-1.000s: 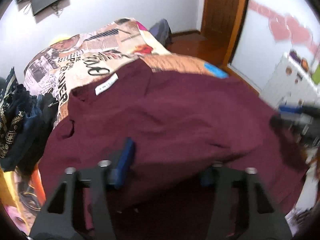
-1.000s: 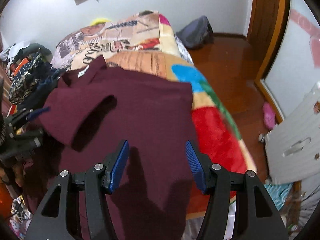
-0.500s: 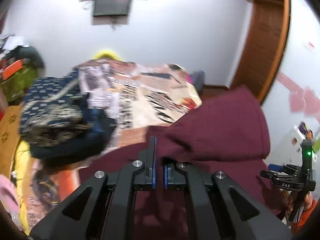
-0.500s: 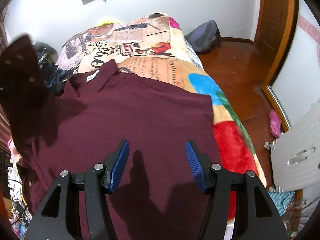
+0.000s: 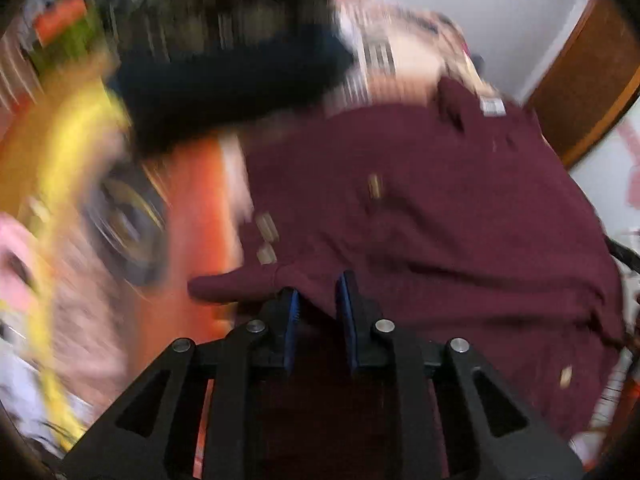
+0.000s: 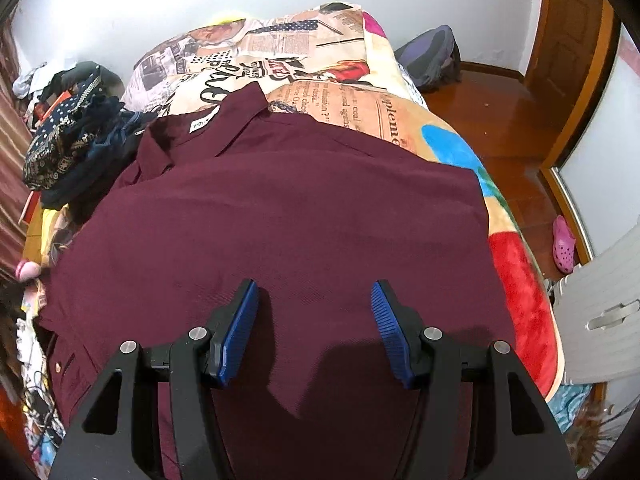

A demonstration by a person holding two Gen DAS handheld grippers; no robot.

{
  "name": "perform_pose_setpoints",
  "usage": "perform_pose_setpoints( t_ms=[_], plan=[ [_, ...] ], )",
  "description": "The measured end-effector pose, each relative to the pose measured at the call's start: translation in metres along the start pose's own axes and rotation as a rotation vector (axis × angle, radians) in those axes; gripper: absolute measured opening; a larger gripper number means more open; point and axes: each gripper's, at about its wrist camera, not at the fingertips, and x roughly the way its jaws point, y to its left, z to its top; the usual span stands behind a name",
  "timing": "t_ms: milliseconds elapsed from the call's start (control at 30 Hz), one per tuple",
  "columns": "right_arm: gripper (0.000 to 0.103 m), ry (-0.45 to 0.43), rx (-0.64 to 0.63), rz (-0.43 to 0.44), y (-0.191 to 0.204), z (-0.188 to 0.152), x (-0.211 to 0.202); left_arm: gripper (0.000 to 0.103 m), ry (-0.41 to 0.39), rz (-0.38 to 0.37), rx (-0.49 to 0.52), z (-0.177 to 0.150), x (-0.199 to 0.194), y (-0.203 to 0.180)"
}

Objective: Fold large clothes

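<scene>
Maroon shirt (image 6: 280, 216) on bed — left gripper (image 5: 317, 309) opening

You have one maroon shirt (image 6: 280, 216) on one bed, over one blanket (image 6: 304, 60) with newspaper print. You hold two grippers: the left gripper (image 5: 318, 304) and the right gripper (image 6: 314, 328). You can see one white label (image 6: 203, 123) at the collar, one pile of dark clothes (image 6: 76, 148), one backpack (image 6: 432, 58) and one pink shoe (image 6: 563, 244) on the floor.
</scene>
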Motion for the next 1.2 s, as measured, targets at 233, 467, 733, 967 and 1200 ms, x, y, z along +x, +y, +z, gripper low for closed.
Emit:
perform_pose_setpoints(
  t_ms=[233,467,733,967,1200],
  plan=[
    [0.055,0.013,0.025,-0.014,-0.007,-0.001,-0.003,0.025,0.031,-0.053,-0.023,-0.018,-0.004,0.008],
    [0.055,-0.013,0.035,-0.016,-0.013,0.004,-0.013,0.067,-0.06,0.178,0.047,-0.022,-0.038,0.017],
    [0.055,-0.085,0.091,-0.031,-0.033,0.024,-0.029,0.067,-0.099,0.104,-0.072,0.033,-0.034,0.042],
    [0.055,-0.1,0.192,-0.056,-0.07,0.036,-0.028,0.067,-0.049,0.011,-0.155,0.086,0.004,0.062],
    [0.055,-0.014,0.276,-0.027,-0.1,0.04,0.003,0.067,0.09,-0.149,-0.292,0.107,0.07,0.088]
  ],
)
